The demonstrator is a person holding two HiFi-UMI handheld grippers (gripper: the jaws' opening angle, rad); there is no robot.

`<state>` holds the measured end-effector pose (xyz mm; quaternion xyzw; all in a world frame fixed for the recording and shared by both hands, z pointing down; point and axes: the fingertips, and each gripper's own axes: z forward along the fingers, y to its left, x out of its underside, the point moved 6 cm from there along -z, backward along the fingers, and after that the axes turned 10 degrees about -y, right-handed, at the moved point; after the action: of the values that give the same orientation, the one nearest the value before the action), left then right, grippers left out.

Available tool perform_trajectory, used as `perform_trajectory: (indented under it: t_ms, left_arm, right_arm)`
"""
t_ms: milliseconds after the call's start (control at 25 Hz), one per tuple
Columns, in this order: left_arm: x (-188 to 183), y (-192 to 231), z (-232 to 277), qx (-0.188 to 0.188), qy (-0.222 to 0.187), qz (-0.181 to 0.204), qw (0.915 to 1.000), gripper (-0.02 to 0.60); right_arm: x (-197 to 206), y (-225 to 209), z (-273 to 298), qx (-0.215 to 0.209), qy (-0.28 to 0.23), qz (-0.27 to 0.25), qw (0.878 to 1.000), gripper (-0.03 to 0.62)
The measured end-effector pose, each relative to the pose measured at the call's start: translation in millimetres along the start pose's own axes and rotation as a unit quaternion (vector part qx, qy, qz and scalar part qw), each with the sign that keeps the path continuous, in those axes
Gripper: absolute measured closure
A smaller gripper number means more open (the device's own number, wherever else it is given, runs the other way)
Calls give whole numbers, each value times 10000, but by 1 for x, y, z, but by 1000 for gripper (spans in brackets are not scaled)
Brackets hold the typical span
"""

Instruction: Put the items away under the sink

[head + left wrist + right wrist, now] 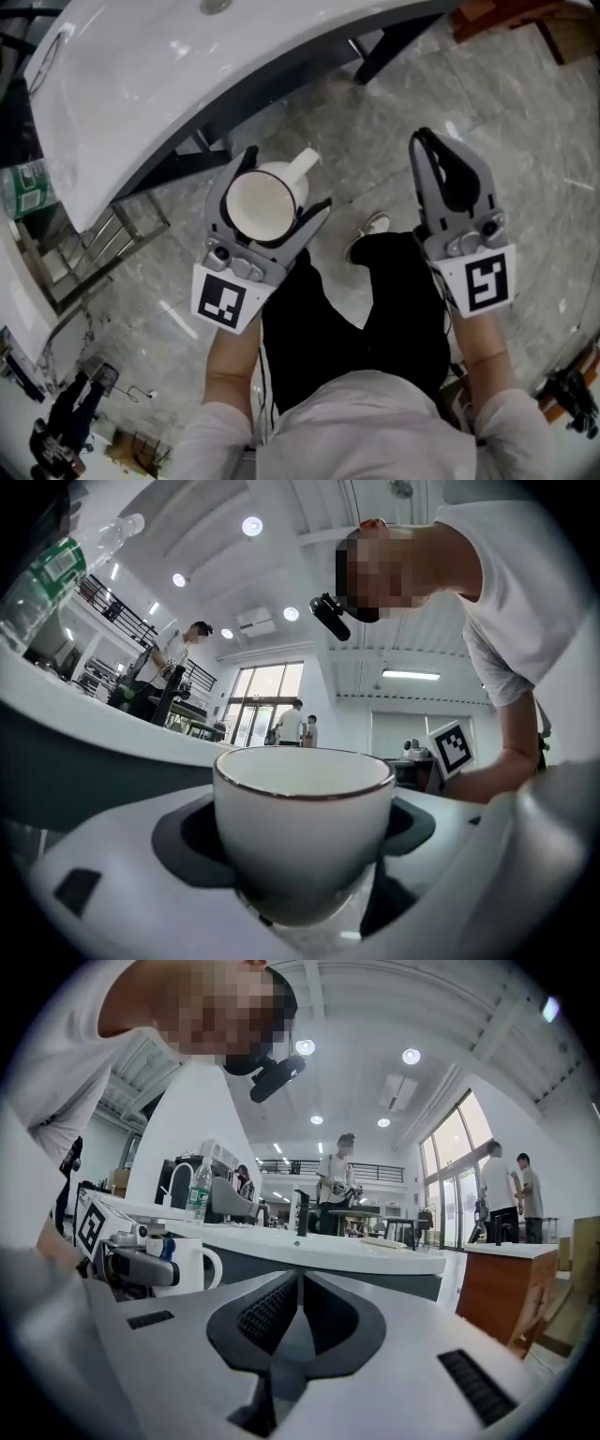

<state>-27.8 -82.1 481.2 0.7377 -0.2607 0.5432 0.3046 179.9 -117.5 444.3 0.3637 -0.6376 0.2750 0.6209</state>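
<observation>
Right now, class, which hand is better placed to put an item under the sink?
Left. The left tongs grip the white mug and sit nearer the sink; the right tongs are shut and empty.

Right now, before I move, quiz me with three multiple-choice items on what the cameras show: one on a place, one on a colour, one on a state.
1. Where is the cup?
A. on a tray
B. between the left gripper's jaws
C. in a cardboard box

2. What colour is the cup?
A. blue
B. black
C. white

3. How do the right gripper's jaws stand?
A. together, with nothing between them
B. clamped on a bottle
C. wide apart

Key:
1 B: the left gripper view shows the jaws against the cup's sides.
2 C: it is white inside and out, with a thin dark line at the rim.
3 A: the right gripper view shows the pads meeting, with nothing held.
</observation>
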Motion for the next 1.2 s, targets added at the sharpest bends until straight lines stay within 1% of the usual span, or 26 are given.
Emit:
perform_trajectory:
  t_ms: [160, 400, 640, 840, 960, 1120, 1200]
  left_arm:
    - [37, 19, -5, -119, 64, 65, 9999, 173]
    - [94, 43, -5, -209, 149, 281, 9993, 173]
    - [139, 75, -2, -481, 141, 520, 9974, 173]
    - [165, 107, 6, -909, 177, 872, 9919, 173]
    - [175, 126, 12, -1199, 135, 923, 9884, 173]
    - [185, 146, 19, -1297, 214, 1278, 9830, 173]
    - [191, 154, 25, -1352, 215, 1353, 9813, 173]
  right_arm:
    - [31, 6, 8, -88, -157, -62, 9998, 549]
    - [88, 12, 17, -118, -204, 1, 9997, 549]
    - [129, 13, 30, -167, -256, -21, 9995, 549]
    - [160, 18, 48, -270, -259, 1, 9993, 549]
    - [169, 22, 61, -343, -370, 4, 9987, 549]
    - [179, 19, 76, -427, -467, -32, 9980, 549]
    - [182, 16, 81, -406, -510, -97, 9978, 549]
